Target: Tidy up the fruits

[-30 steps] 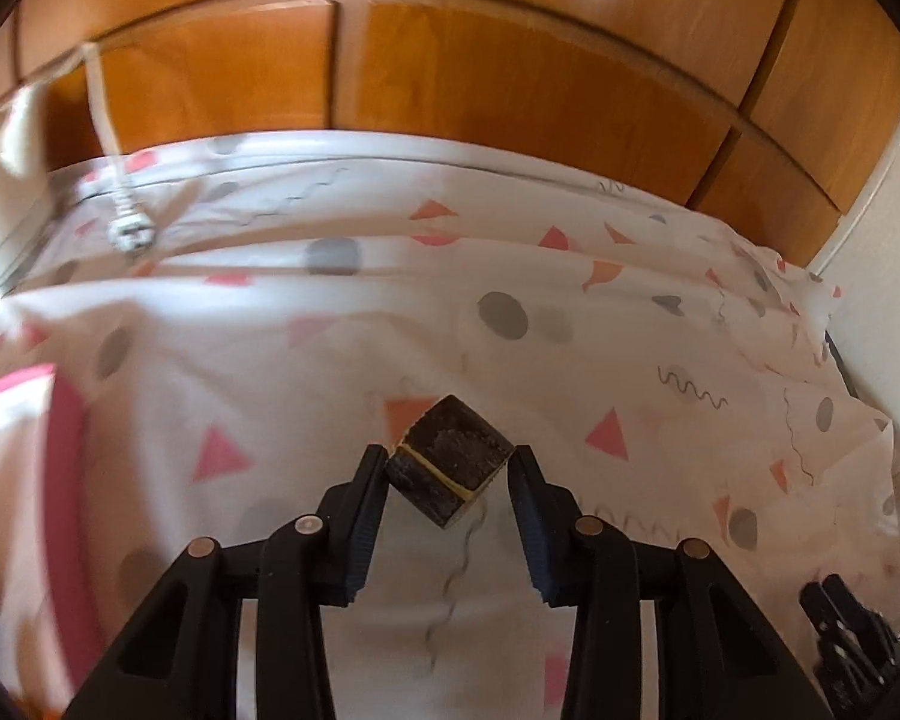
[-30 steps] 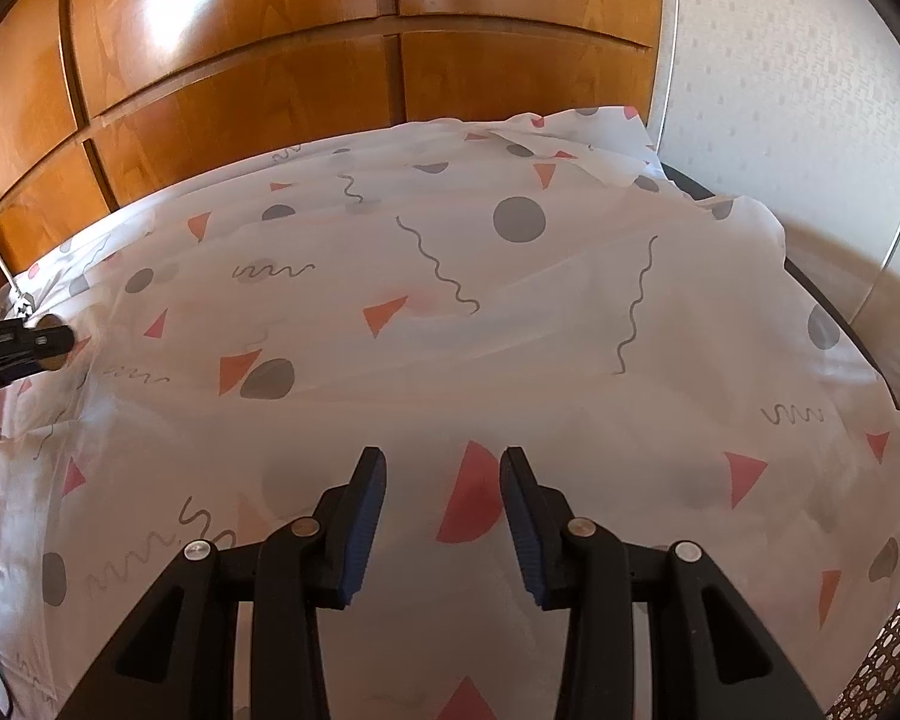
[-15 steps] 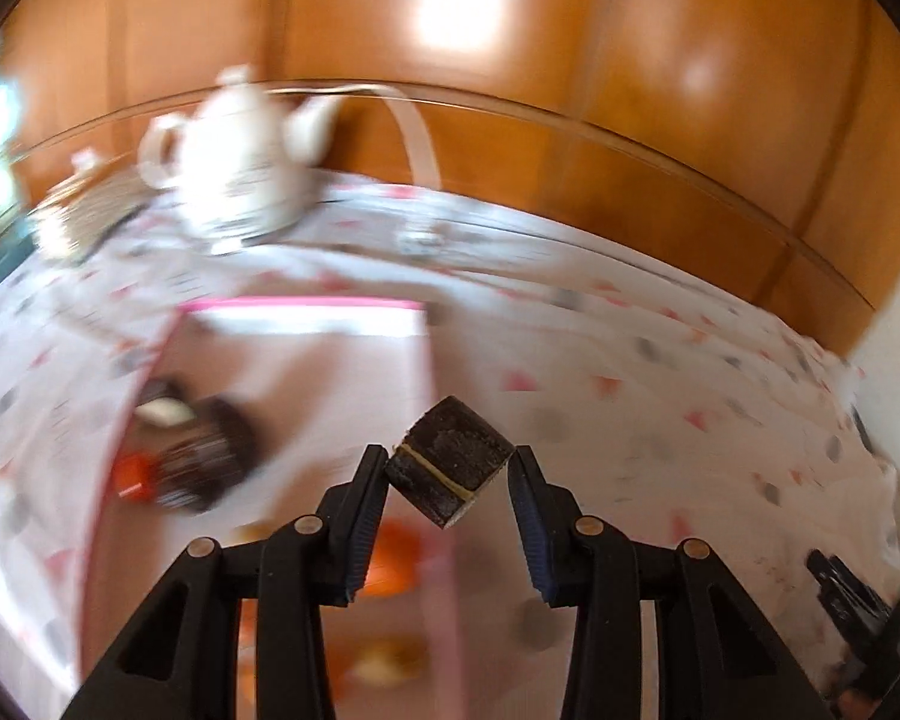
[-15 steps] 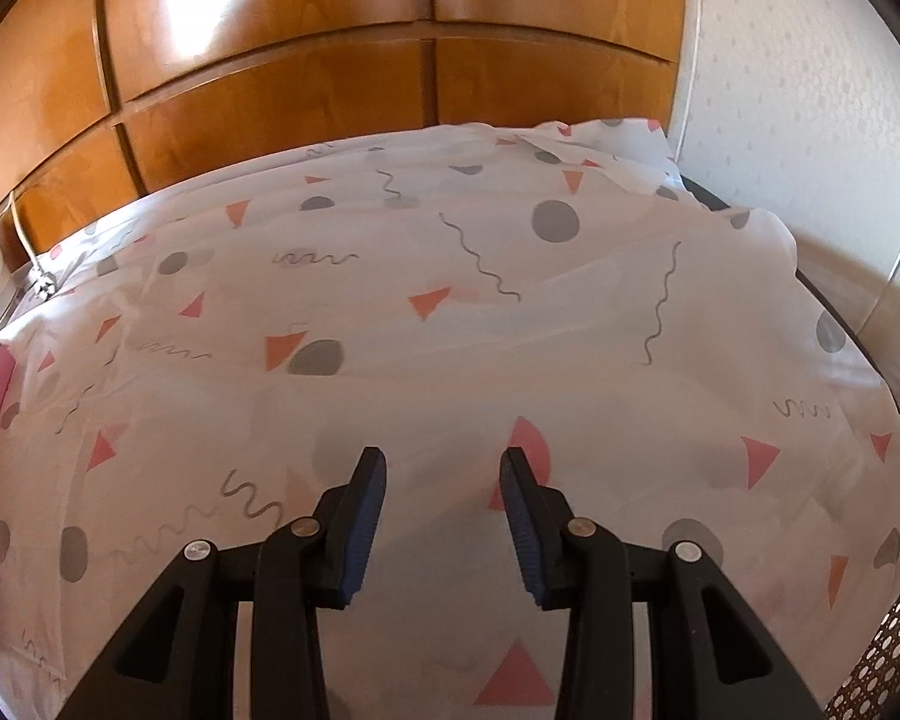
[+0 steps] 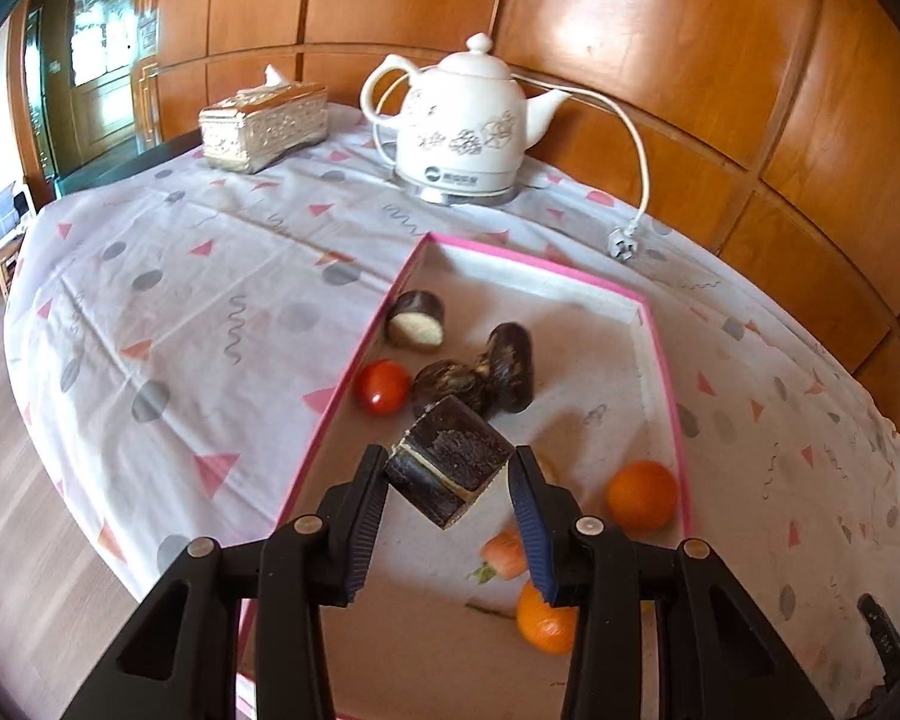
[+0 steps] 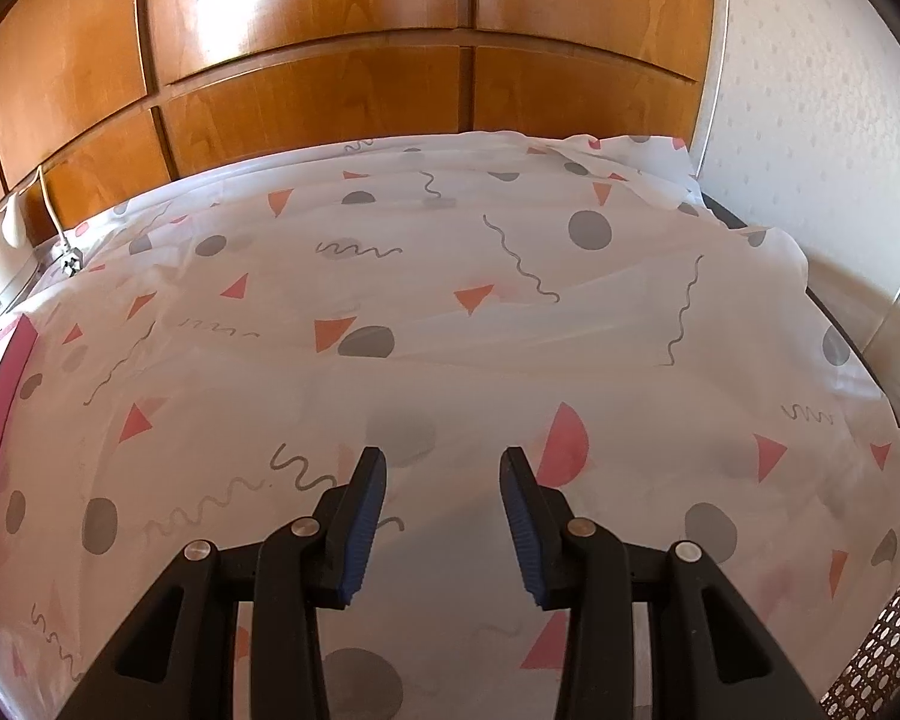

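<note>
In the left wrist view my left gripper (image 5: 448, 483) is shut on a dark brown fruit chunk (image 5: 450, 468) with a pale cut edge, held above a shallow pink-rimmed tray (image 5: 660, 348). In the tray lie a red tomato (image 5: 381, 386), three dark brown pieces (image 5: 504, 366), one showing a pale cut face (image 5: 417, 319), two oranges (image 5: 641, 495), and a strawberry-like piece (image 5: 504, 552). My right gripper (image 6: 444, 483) hangs open over bare patterned cloth with nothing between its fingers. The tray's pink edge (image 6: 3, 408) shows at the far left of the right wrist view.
A white teapot-style kettle (image 5: 465, 132) with a loose cord and plug (image 5: 623, 243) stands behind the tray. A silver tissue box (image 5: 264, 123) sits at the back left. Wooden panelling (image 6: 306, 60) backs the table; the cloth's edge drops to the floor on the left.
My left gripper has swung left with the dark chunk, from over bare cloth to over the tray; kettle and tissue box came into view. The right gripper shifted only slightly.
</note>
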Tool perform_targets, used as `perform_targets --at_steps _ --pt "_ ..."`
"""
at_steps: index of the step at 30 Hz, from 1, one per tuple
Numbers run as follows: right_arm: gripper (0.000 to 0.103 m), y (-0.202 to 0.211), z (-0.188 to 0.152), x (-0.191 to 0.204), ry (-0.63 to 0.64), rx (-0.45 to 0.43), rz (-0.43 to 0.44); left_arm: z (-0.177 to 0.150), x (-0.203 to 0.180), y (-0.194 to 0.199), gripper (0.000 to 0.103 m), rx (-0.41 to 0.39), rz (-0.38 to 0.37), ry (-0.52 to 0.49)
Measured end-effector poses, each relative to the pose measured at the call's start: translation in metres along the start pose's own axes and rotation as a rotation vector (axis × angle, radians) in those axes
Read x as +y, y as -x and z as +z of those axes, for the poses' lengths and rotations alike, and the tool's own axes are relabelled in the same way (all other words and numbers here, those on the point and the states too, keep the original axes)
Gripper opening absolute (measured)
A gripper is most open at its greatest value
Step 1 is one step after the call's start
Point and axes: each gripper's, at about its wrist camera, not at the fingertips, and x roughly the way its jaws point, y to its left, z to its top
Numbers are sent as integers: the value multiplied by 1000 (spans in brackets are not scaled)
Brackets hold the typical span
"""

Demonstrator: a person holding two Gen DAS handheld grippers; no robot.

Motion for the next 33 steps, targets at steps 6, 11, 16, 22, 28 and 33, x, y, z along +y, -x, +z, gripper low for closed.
perform_targets --at_steps 6,11,16,22,28,33 --pt "40 2 0 1 7 -4 0 -5 5 -1 44 8 10 28" --pt "40 2 -2 3 11 0 3 -7 3 7 52 -21 16 21" --pt "40 2 -4 5 15 4 10 -11 3 18 55 -33 8 15" --pt "40 3 -7 12 35 9 36 -17 4 31 59 -48 -2 10" --pt "40 7 -9 30 86 9 78 -20 8 42 62 -67 0 18" --pt "40 18 -9 64 179 -1 158 -22 11 52 74 -89 18 16"
